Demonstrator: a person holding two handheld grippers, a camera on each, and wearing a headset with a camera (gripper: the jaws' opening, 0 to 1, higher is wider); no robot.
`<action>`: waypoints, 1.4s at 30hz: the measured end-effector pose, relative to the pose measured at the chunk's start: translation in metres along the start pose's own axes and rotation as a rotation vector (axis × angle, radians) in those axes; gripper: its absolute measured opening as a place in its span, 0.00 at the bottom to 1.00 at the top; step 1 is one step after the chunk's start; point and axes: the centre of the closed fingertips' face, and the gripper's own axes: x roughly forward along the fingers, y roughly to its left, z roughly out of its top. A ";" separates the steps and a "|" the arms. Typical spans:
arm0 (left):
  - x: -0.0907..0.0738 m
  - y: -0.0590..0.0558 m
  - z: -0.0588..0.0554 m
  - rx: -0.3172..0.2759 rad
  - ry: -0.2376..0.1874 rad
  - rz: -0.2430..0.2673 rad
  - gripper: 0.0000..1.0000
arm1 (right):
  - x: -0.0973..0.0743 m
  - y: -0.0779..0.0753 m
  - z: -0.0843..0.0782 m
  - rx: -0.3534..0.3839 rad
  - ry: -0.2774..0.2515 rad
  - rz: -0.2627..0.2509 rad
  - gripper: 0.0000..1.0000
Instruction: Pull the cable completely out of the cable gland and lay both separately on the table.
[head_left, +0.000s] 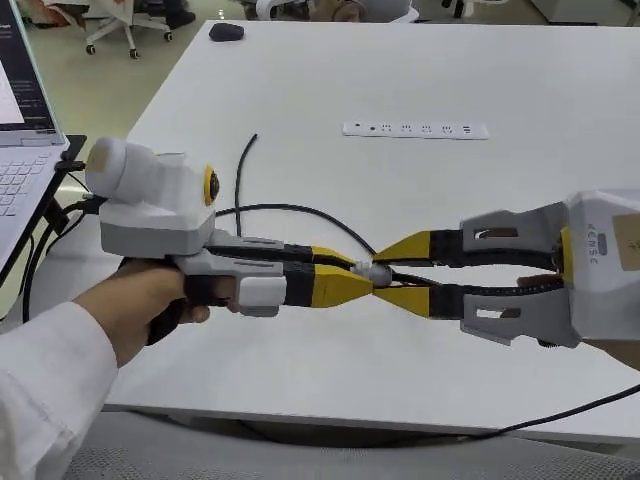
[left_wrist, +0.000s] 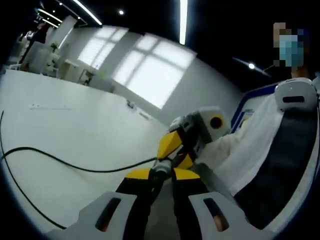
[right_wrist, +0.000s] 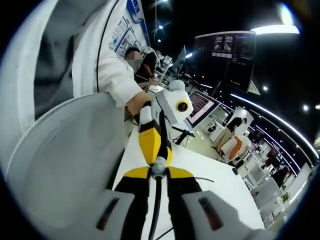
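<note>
A small grey cable gland (head_left: 373, 272) hangs above the table's near part, between two gripper tips that meet nose to nose. My left gripper (head_left: 368, 283), held by a hand in a white sleeve, is shut on the gland (left_wrist: 161, 169). From the gland a black cable (head_left: 290, 209) loops back over the white table (head_left: 300, 90). My right gripper (head_left: 390, 277) comes in from the right and is shut on the cable (right_wrist: 156, 200), which runs back between its jaws from the gland (right_wrist: 159, 167). The cable (left_wrist: 75, 164) trails left across the table in the left gripper view.
A white power strip (head_left: 415, 129) lies at mid-table, and a dark mouse (head_left: 226, 32) sits at the far edge. A laptop (head_left: 20, 130) stands off the left side. Another black cable (head_left: 560, 412) crosses the near right edge. A person's chair back (right_wrist: 60, 165) is close behind.
</note>
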 end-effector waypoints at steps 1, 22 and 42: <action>0.000 0.000 0.001 0.015 -0.012 0.007 0.16 | 0.000 -0.001 0.000 -0.006 -0.004 -0.006 0.11; -0.013 -0.029 0.039 0.646 -0.093 0.096 0.16 | -0.021 -0.034 0.027 1.058 -0.462 0.245 0.23; -0.015 -0.022 0.038 0.635 -0.080 0.122 0.16 | -0.010 -0.025 0.027 1.062 -0.379 0.292 0.10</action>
